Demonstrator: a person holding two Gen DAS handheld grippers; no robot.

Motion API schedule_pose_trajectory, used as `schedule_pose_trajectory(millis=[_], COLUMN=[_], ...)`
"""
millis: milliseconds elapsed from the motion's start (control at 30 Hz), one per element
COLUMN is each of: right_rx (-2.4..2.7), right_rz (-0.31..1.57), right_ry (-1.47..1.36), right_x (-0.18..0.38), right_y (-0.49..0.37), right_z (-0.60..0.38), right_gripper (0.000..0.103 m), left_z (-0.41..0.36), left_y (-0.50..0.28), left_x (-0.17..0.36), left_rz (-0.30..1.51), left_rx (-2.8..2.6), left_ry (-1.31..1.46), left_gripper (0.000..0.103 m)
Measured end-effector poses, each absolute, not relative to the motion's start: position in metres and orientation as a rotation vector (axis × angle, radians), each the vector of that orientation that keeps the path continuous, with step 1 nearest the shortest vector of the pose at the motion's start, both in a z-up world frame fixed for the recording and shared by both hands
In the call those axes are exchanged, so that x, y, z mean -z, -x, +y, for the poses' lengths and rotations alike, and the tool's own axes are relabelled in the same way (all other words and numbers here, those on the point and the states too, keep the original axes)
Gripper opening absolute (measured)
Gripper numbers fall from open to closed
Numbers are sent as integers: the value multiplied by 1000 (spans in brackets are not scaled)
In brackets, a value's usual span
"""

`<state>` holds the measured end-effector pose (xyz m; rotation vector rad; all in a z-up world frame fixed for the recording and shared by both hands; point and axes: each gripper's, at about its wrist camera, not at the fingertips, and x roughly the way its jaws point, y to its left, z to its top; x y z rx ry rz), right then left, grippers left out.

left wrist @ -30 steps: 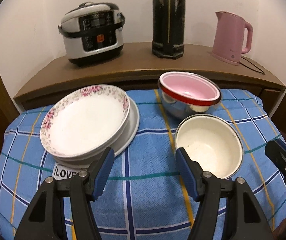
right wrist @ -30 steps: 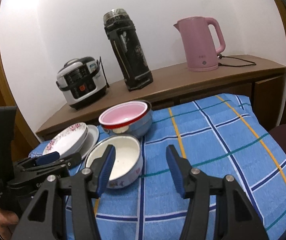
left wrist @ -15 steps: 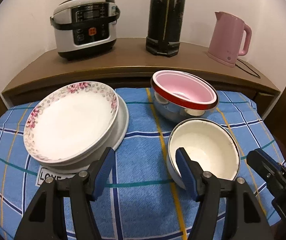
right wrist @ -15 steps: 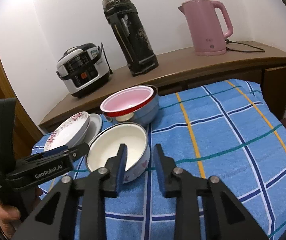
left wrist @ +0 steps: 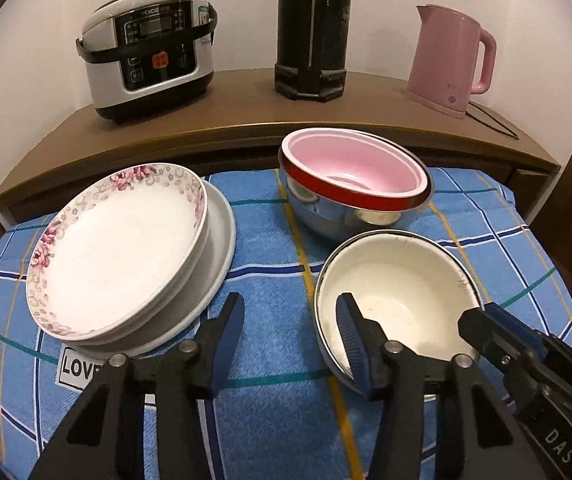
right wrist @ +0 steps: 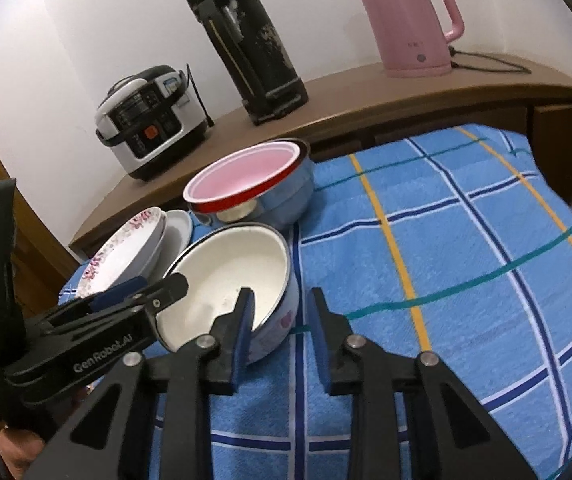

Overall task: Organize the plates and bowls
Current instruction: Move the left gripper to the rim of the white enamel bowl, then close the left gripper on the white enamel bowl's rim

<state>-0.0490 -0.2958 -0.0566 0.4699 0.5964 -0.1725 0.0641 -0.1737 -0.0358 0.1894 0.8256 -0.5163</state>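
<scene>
A white enamel bowl (left wrist: 400, 292) with a blue outside (right wrist: 229, 276) sits on the blue checked cloth. My right gripper (right wrist: 279, 322) is open, its jaws astride the bowl's near rim, left finger inside. My left gripper (left wrist: 288, 340) is open, its right finger over the same bowl's left rim, its left finger by the plates. A floral plate (left wrist: 117, 248) lies stacked on plain white plates (left wrist: 217, 256) at the left. A pink-lined red bowl (left wrist: 352, 168) sits nested in a steel bowl (left wrist: 326, 216) behind.
A wooden shelf (left wrist: 245, 120) behind the table carries a rice cooker (left wrist: 147, 48), a black thermos (left wrist: 312, 28) and a pink kettle (left wrist: 448, 60). The cloth (right wrist: 466, 260) stretches out to the right of the bowls.
Both grippers have moved in on the white bowl. My right gripper narrowed, then came astride the bowl's rim. My left gripper's right finger now overlaps the bowl.
</scene>
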Motion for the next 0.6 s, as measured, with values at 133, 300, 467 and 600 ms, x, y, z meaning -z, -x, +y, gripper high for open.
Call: schedule_pose_trajectory(millis=[133,300,467,600], right_rx=[167,167,170,174], right_rz=[601,605,601,603], right_ry=[-460,-465,-481,-476], right_x=[57,58,59,58], right_y=[46,41,41,40], right_z=[-293,-292,-293,-290], right_gripper=[23,20,17,16], left_z=[-177,-183,-187,-189], left_y=[-66,-65,-65,-62], left_x=[40,42,47,49], left_rz=[836,837,860,867], left_rx=[523,534,548,555], left_ry=[-190,-201,-199,-205], left_gripper=[39,31,24,18])
